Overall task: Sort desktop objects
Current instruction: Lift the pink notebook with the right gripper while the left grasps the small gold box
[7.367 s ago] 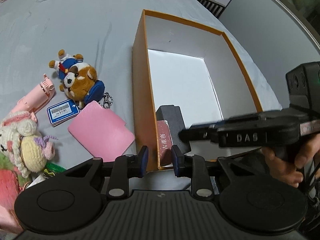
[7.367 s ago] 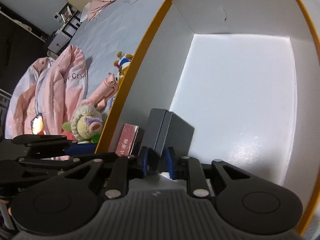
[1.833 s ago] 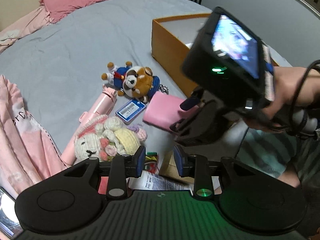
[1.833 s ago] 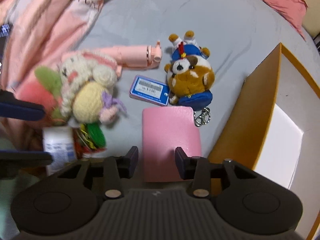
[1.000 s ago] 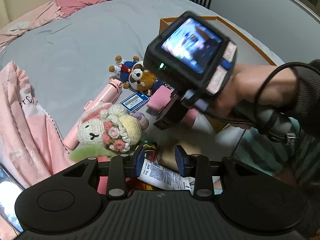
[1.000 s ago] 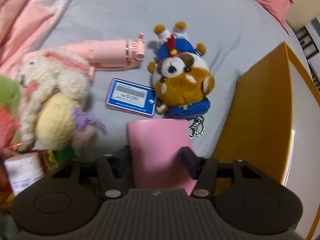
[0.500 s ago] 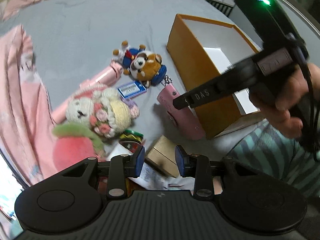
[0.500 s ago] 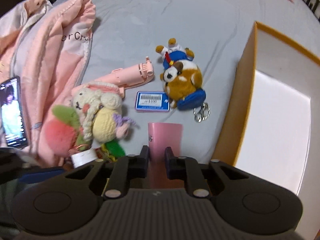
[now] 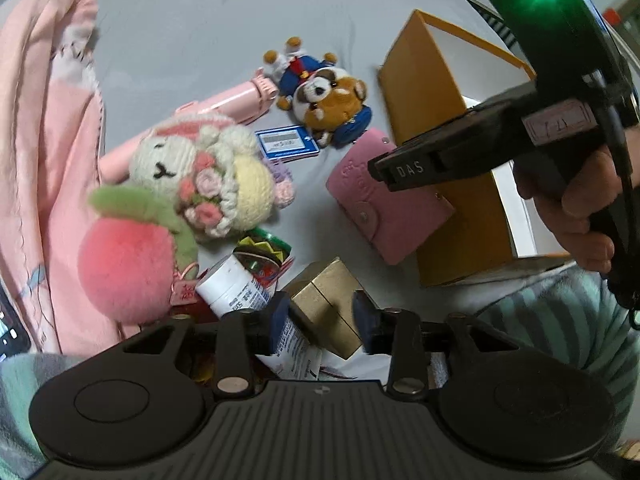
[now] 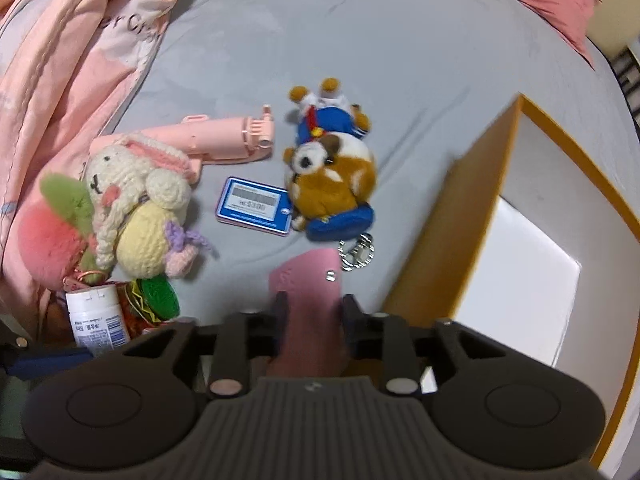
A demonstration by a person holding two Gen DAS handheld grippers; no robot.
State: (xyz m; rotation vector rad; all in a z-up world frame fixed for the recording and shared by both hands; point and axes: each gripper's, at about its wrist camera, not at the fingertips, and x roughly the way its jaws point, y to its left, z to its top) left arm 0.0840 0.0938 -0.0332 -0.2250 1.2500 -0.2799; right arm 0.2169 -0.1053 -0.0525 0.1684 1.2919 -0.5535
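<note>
My left gripper (image 9: 322, 316) points down over a small gold box (image 9: 320, 300). Its jaws are opening, and the box sits between the fingers without being pressed. A white bottle (image 9: 236, 288) lies against the left finger. My right gripper (image 10: 312, 308) holds a pink wallet (image 10: 308, 280) by one end, and its jaws are opening while the wallet still fills the gap. In the left wrist view the pink wallet (image 9: 388, 204) hangs tilted beside the orange box (image 9: 440, 152). The box's white inside (image 10: 520, 280) shows at the right.
On the grey sheet lie a plush dog (image 10: 332, 176), a blue tag (image 10: 254, 204), a pink handheld device (image 10: 224, 140), a crochet doll (image 10: 140, 208) and a pink peach plush (image 9: 124, 264). A pink jacket (image 10: 72, 40) covers the left side. Striped trouser legs (image 9: 560, 320) sit at the near edge.
The left gripper rolled, sank toward the gold box and spread its jaws. The right gripper rose with the pink wallet, which now sits wider between its fingers.
</note>
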